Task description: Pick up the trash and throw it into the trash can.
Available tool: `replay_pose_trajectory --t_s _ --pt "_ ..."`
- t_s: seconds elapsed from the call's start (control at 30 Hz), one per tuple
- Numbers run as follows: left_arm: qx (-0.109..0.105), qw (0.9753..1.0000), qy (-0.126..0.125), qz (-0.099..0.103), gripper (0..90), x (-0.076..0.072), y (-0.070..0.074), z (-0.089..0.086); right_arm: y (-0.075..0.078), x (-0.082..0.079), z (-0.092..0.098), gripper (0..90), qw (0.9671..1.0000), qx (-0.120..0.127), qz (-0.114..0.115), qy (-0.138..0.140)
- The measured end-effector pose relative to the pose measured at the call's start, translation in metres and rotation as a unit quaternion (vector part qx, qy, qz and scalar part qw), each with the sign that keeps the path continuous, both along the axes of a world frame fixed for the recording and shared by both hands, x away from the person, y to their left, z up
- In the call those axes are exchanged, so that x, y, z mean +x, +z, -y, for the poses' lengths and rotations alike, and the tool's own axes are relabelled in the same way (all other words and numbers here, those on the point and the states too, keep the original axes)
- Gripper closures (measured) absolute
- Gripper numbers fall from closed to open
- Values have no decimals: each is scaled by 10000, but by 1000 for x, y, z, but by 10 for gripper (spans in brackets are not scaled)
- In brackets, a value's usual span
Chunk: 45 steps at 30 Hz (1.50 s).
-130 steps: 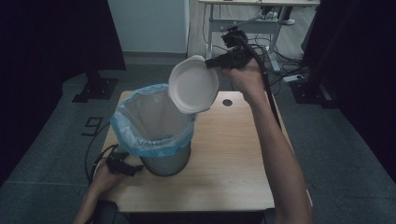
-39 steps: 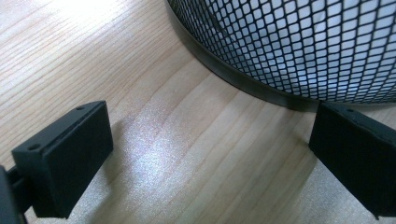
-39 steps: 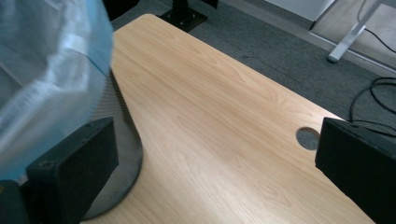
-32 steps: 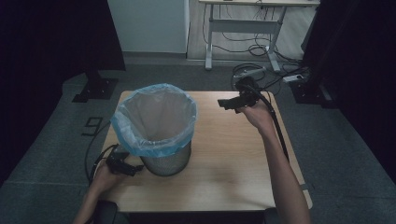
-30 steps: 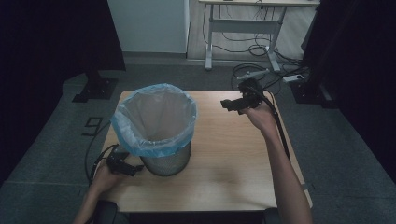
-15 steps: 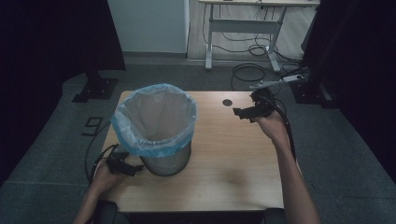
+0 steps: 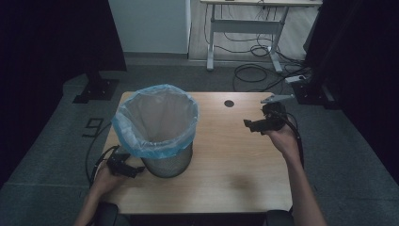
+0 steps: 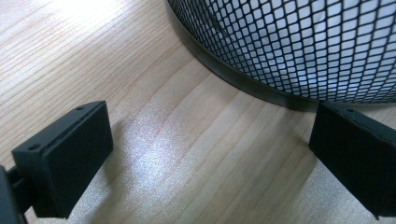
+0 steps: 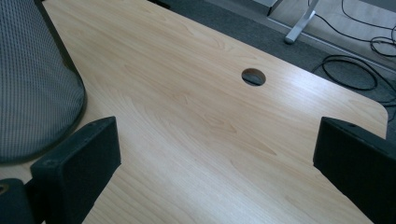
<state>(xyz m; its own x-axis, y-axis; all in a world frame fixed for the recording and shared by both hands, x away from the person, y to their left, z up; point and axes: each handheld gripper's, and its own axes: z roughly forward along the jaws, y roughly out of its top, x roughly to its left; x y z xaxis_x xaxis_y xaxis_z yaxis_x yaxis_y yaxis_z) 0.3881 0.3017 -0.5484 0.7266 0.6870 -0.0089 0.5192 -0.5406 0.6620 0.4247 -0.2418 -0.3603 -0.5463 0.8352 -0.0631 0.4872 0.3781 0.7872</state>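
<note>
I am holding my left gripper beside the bin and my right gripper over the table, both with fingers spread wide and empty.

Hidden and cut-off parts

The mesh bin's inside bottom is out of sight; the left gripper view crops its wall.

I note one obstacle on the surface: the mesh bin with its blue liner, standing on the left half. My left tool sits just beside the bin's base, jaws apart, with bare wood between them; the bin wall blocks passage ahead. My right tool hangs over the right half, jaws wide. From there toward the bin and the cable hole, I find the wood bare.
</note>
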Motion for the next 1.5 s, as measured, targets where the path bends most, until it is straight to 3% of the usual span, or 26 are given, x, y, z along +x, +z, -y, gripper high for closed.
replay_pose_trajectory --t_s 0.67,1.1,1.5 --pt "-2 10000 22 2 0 0 0 0 -38 -28 16 14 10000 35 48 21" --pt "-1 10000 38 0 0 -1 0 0 -82 -41 15 15 10000 -42 -37 57" --pt "0 10000 47 2 0 -1 0 0 -134 -53 8 15 9996 -75 -215 147"
